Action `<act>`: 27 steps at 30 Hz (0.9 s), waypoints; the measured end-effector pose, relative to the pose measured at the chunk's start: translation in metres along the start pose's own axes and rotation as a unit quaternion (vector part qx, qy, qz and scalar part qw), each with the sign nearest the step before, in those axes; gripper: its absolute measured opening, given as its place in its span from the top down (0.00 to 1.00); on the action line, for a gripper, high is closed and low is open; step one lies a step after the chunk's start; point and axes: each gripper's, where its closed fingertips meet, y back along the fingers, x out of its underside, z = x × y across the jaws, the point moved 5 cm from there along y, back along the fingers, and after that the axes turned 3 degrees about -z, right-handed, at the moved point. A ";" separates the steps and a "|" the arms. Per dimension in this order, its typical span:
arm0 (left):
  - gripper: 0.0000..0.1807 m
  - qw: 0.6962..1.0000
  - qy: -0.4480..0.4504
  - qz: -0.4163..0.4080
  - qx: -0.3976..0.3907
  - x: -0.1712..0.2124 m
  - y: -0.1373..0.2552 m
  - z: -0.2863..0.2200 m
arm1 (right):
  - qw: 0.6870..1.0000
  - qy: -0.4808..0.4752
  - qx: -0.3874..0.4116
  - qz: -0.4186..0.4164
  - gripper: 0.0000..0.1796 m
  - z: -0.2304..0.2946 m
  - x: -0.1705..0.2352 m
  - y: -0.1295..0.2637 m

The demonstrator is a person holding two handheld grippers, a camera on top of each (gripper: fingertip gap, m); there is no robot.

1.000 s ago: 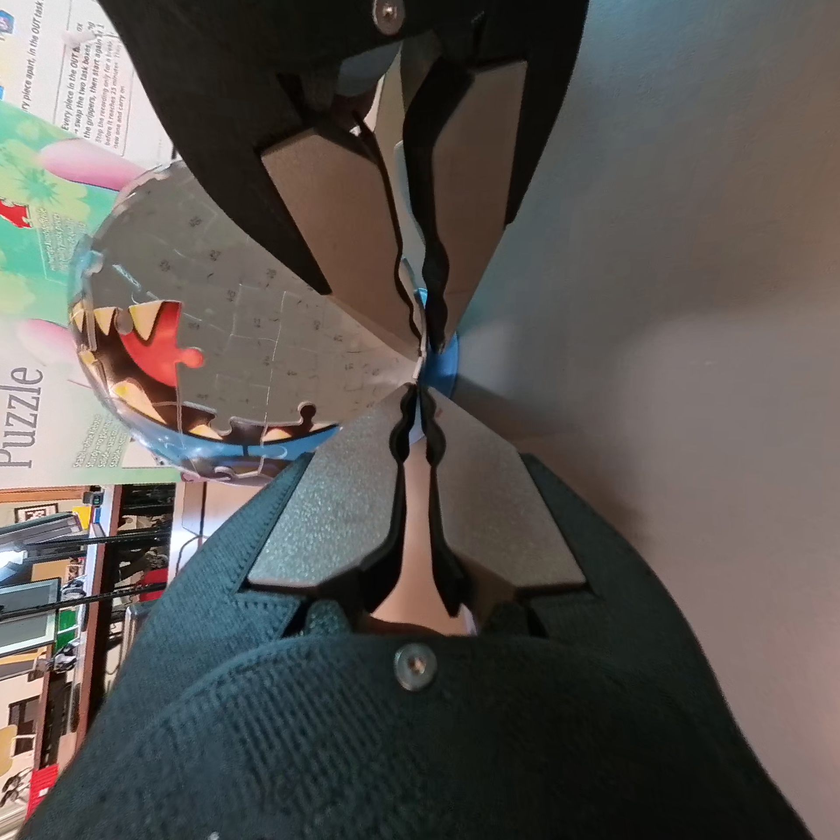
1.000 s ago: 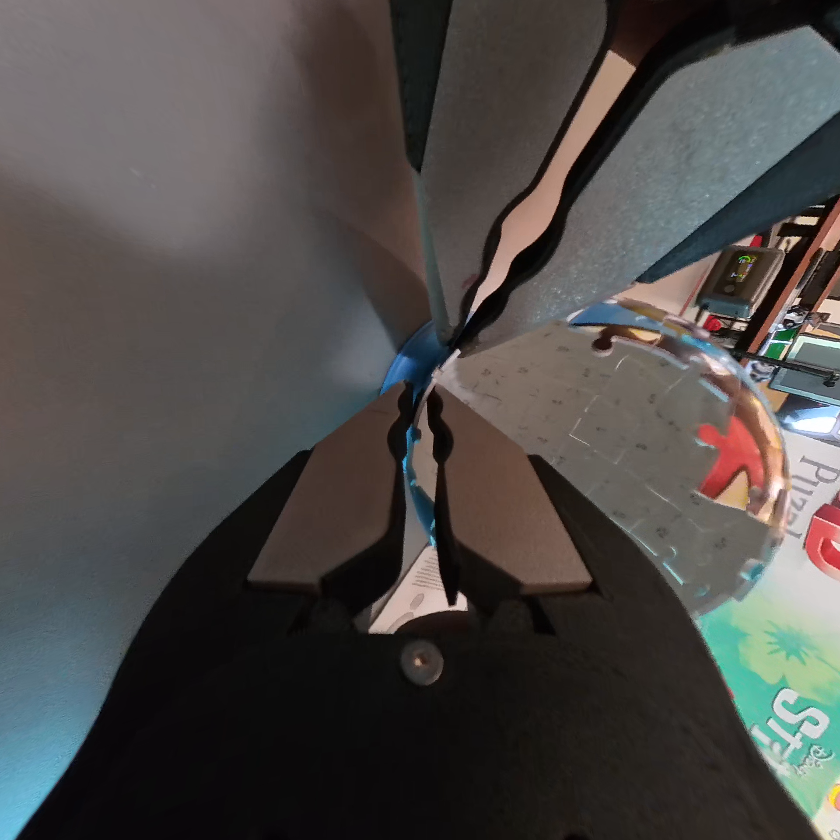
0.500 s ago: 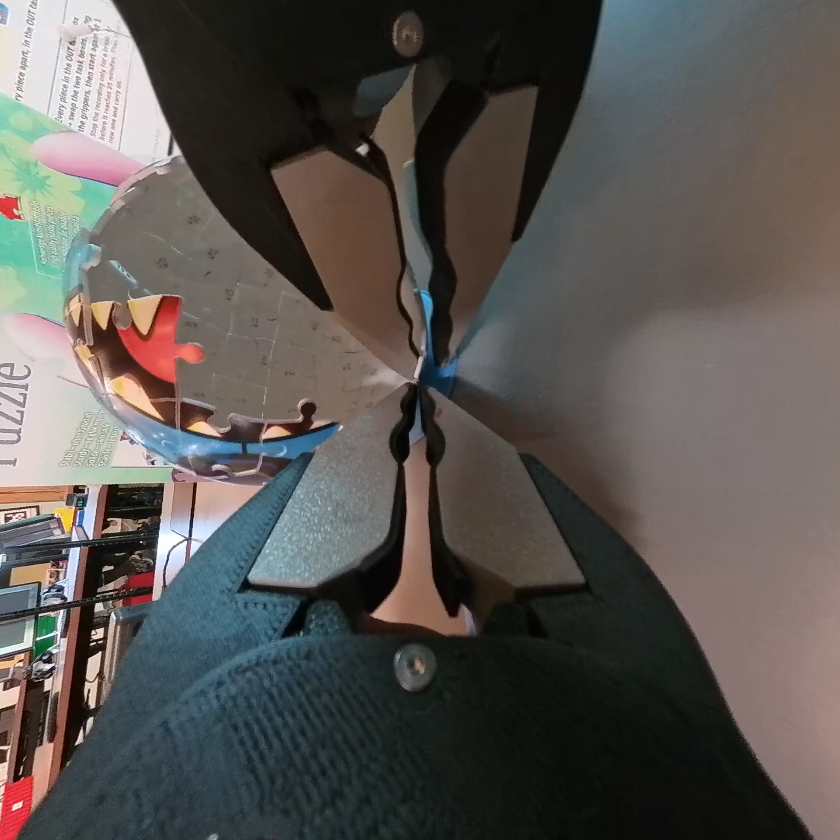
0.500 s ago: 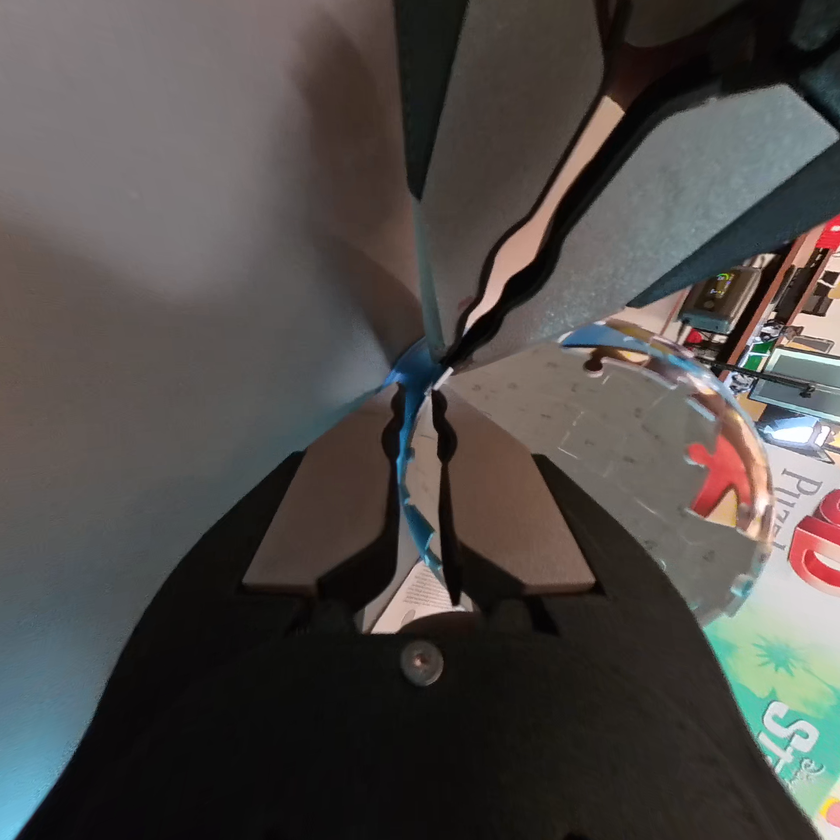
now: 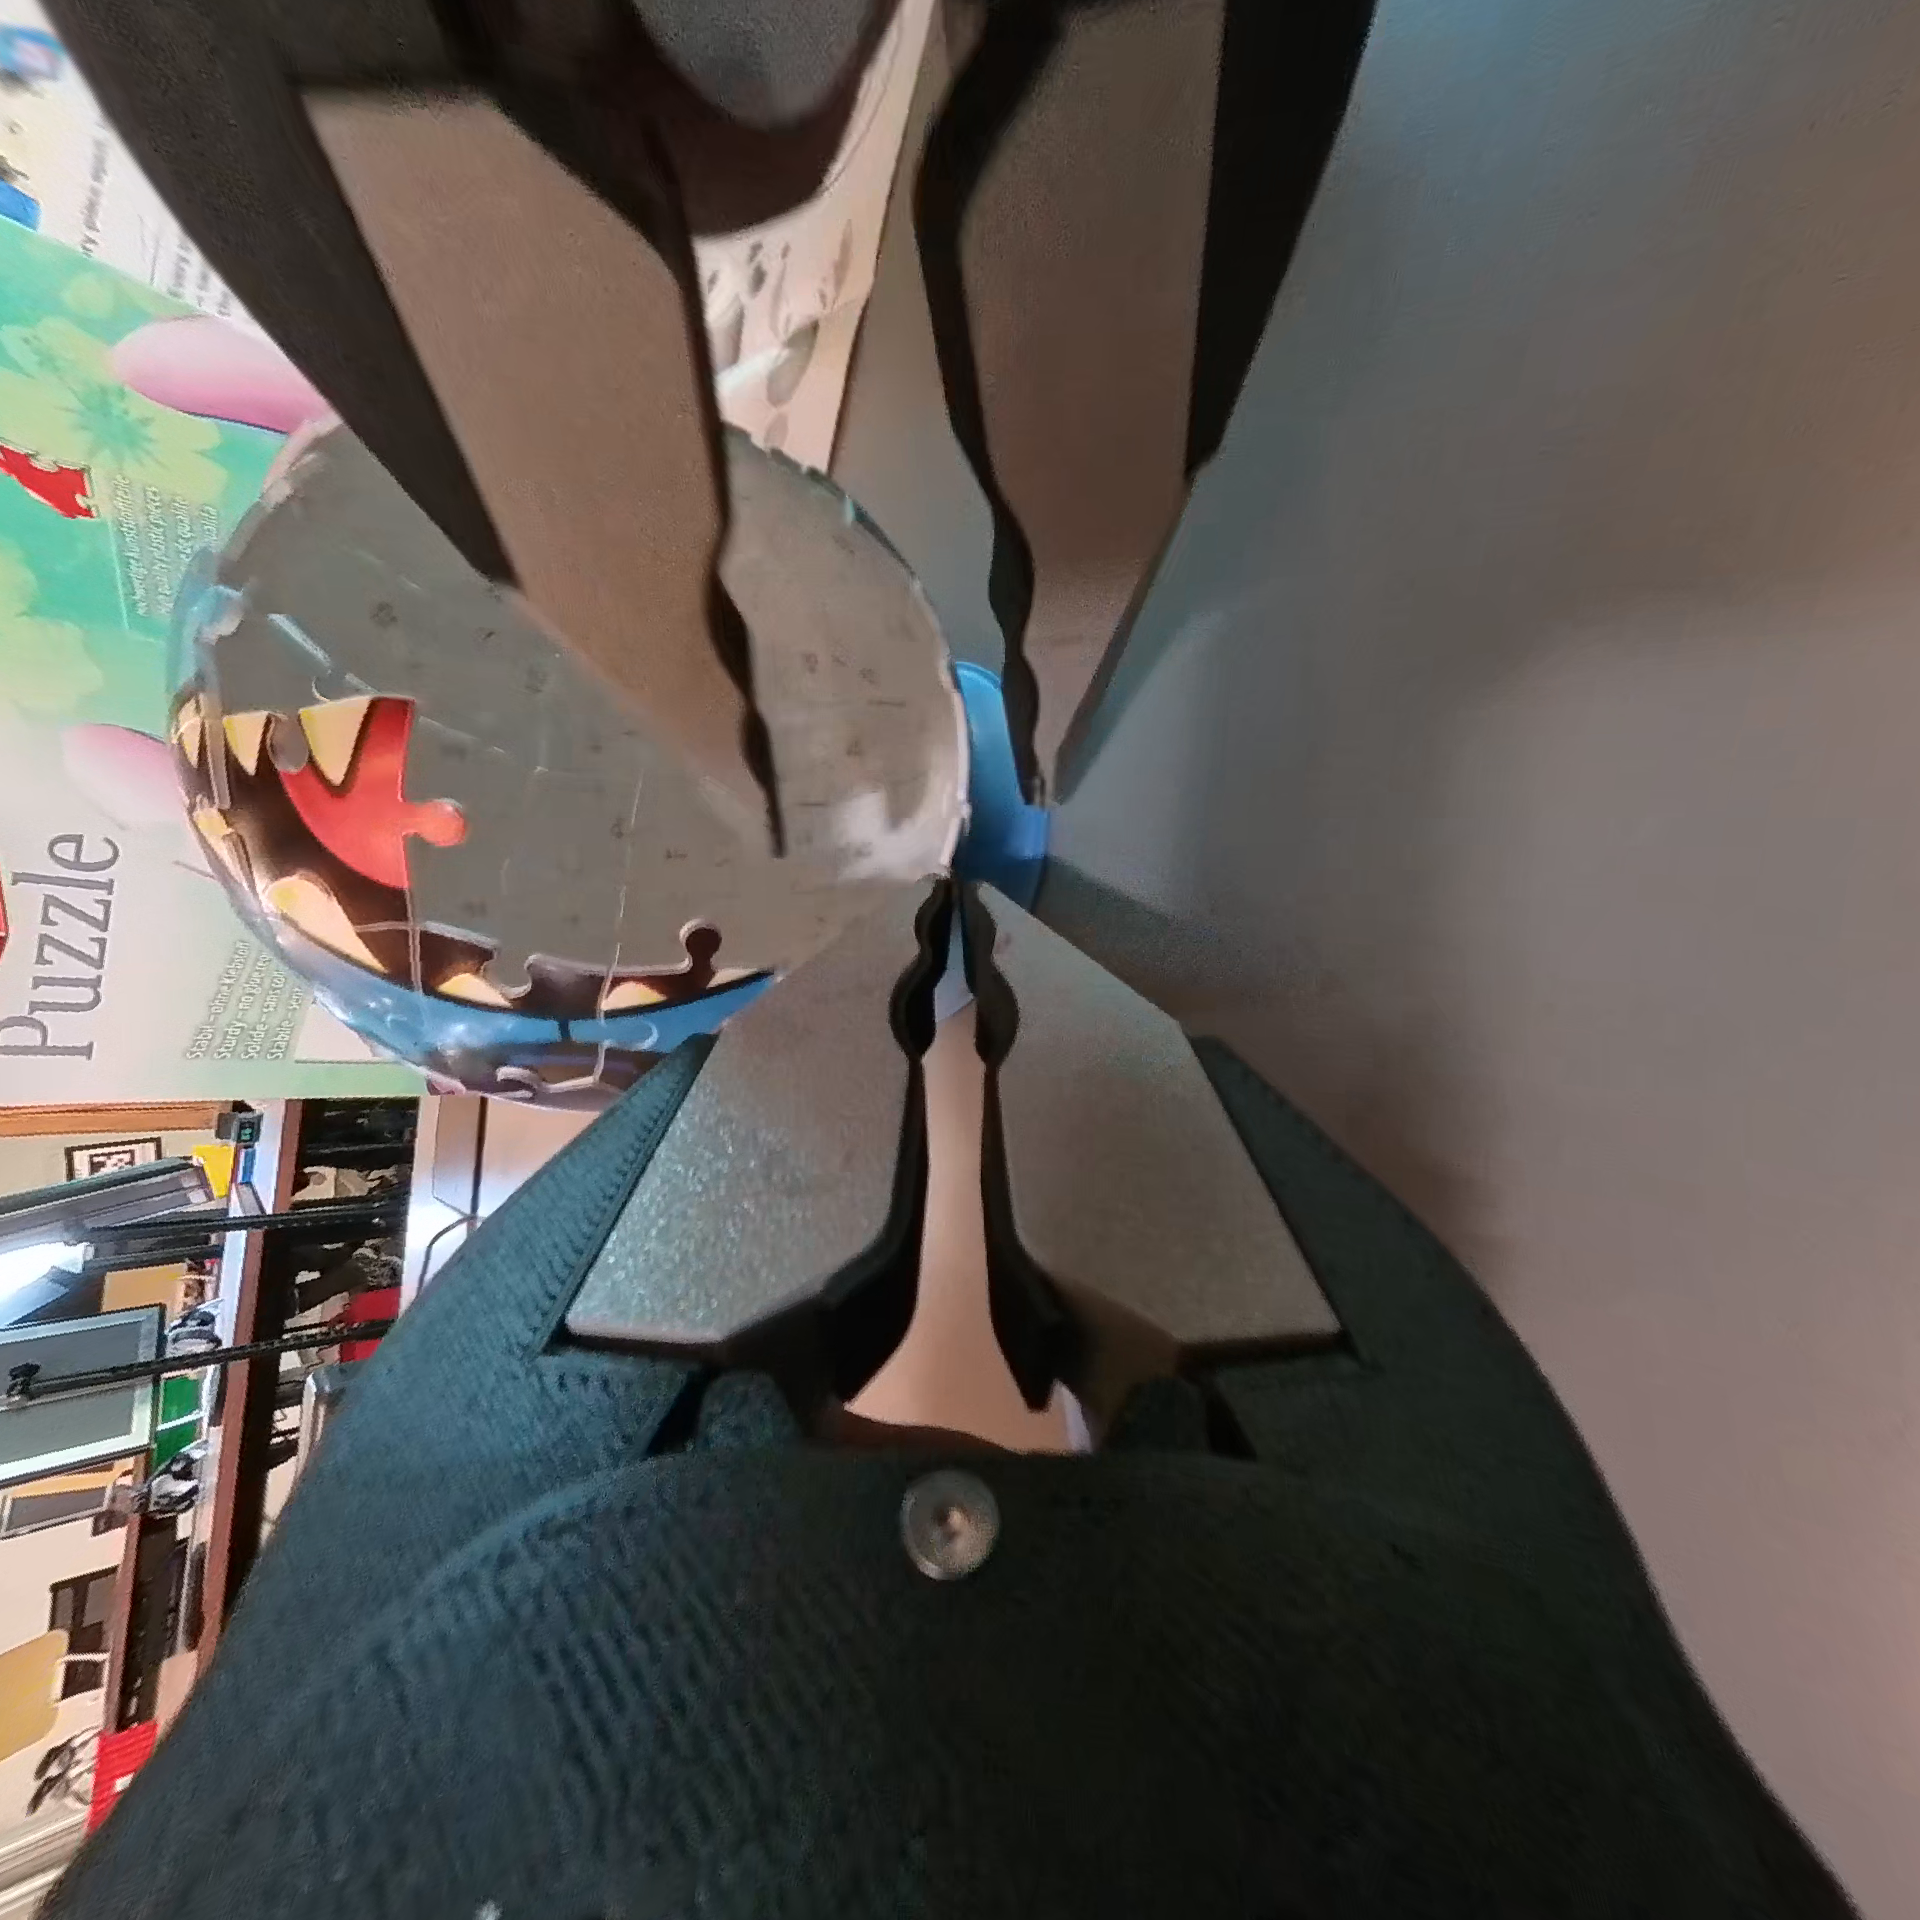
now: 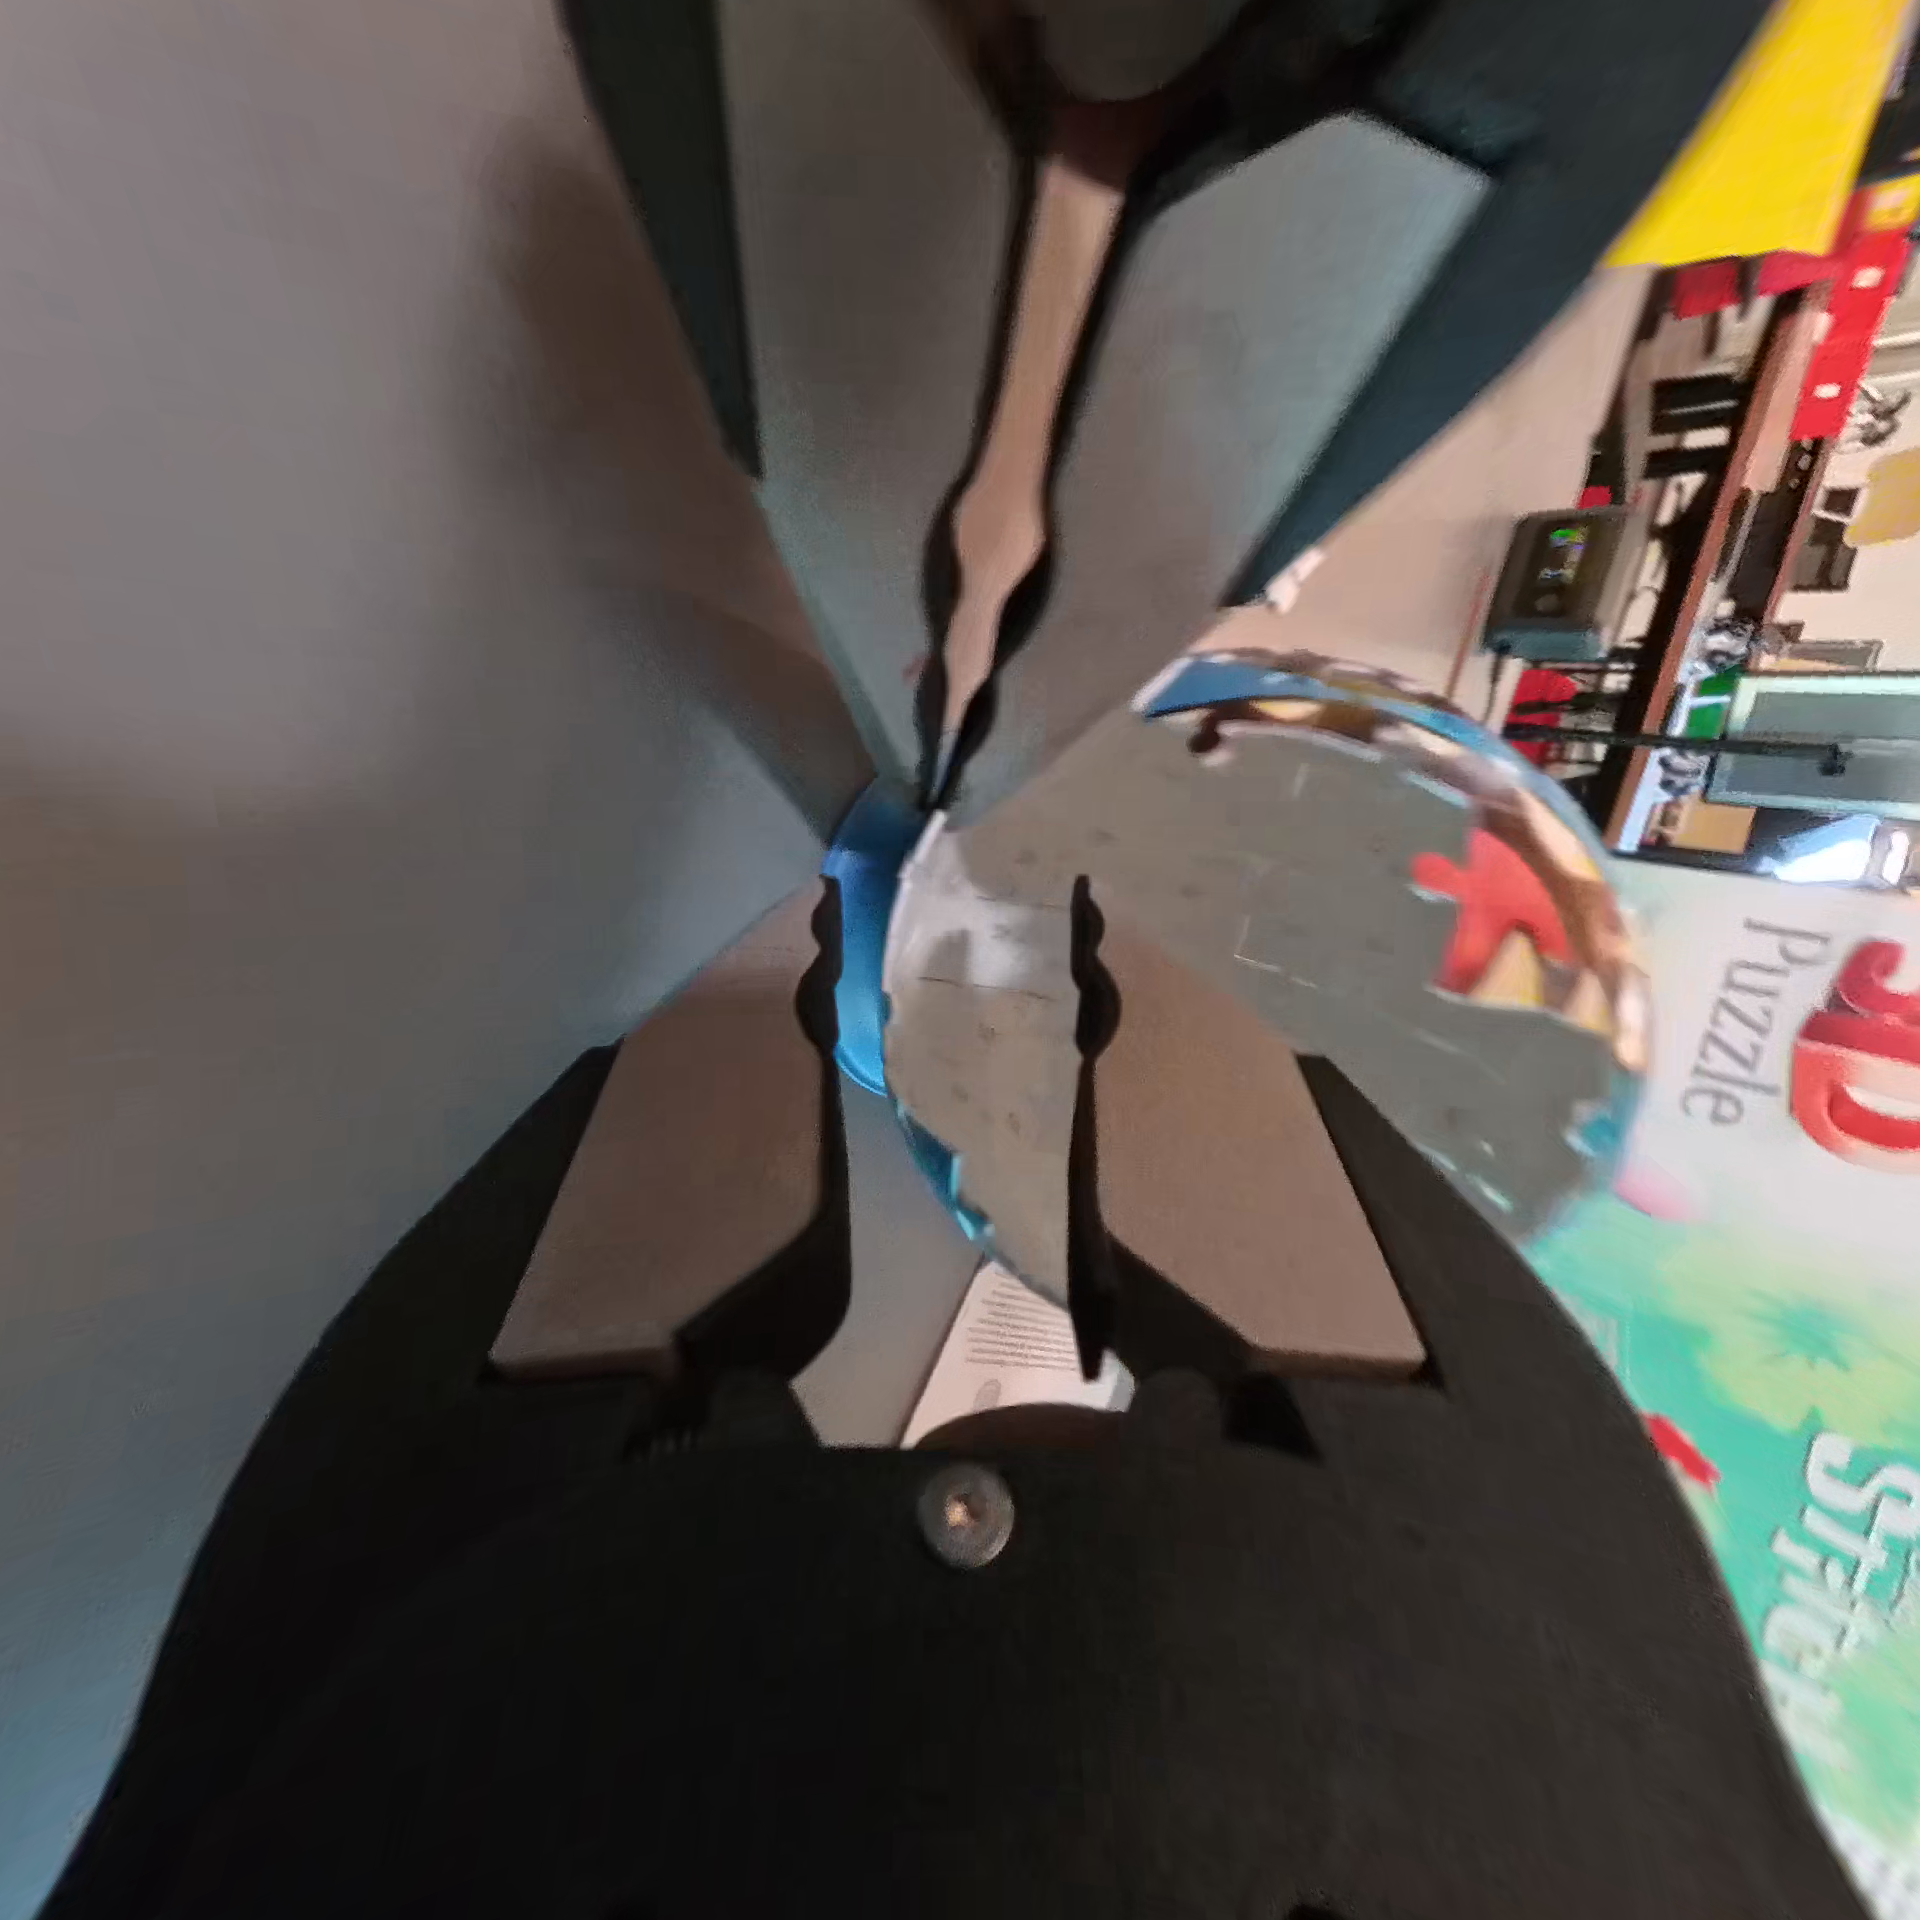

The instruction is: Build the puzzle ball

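Right gripper [image 6: 951, 904] fingers now parted | left gripper [image 5: 951, 896] fingers clamp puzzle ball [image 5: 582, 748] rim | hollow faces cameras

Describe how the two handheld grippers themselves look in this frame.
The left gripper has a dark green ribbed body; the right gripper is black. Each has two flat grey-tan fingers with wavy black inner edges and one silver screw at the base. No cables show.

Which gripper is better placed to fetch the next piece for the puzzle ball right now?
Right, probably. The right gripper is open, its fingers straddling the puzzle ball rim without clamping. The left gripper is shut on that rim and appears to be the only thing holding it.
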 end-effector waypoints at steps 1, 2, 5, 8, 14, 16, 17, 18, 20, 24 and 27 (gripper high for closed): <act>1.00 1.000 -0.001 0.001 -0.002 0.000 0.000 0.000 | 1.000 -0.015 0.012 -0.011 0.75 -0.002 -0.002 0.007; 0.98 1.000 -0.001 0.001 -0.002 0.000 0.000 -0.001 | 0.999 -0.022 0.024 -0.021 0.75 -0.003 -0.003 0.014; 0.88 1.000 0.007 0.006 -0.006 -0.001 0.000 -0.003 | 0.995 -0.044 0.057 -0.067 0.76 0.003 -0.010 0.040; 0.82 1.000 0.016 0.010 -0.018 -0.004 0.004 -0.004 | 0.990 -0.072 0.086 -0.081 0.78 0.013 -0.004 0.059; 0.75 0.998 0.042 0.008 -0.041 -0.017 0.030 -0.006 | 0.974 -0.143 0.146 -0.095 0.78 0.014 0.019 0.087; 0.75 0.995 0.089 0.004 -0.043 -0.018 0.045 -0.009 | 0.965 -0.179 0.159 -0.105 0.79 0.015 0.029 0.096; 0.75 0.992 0.117 0.003 -0.044 -0.016 0.052 -0.010 | 0.959 -0.206 0.157 -0.112 0.78 0.017 0.035 0.100; 0.74 0.988 0.145 0.004 -0.052 -0.012 0.059 -0.010 | 0.952 -0.236 0.155 -0.121 0.78 0.020 0.042 0.102; 0.72 0.976 0.204 0.013 -0.072 0.001 0.071 -0.009 | 0.938 -0.288 0.143 -0.133 0.76 0.027 0.057 0.102; 0.70 0.944 0.312 0.013 -0.103 0.023 0.082 -0.007 | 0.926 -0.336 0.125 -0.122 0.71 0.041 0.079 0.093; 0.69 0.923 0.362 0.012 -0.128 0.040 0.081 -0.001 | 0.923 -0.343 0.112 -0.137 0.68 0.045 0.082 0.085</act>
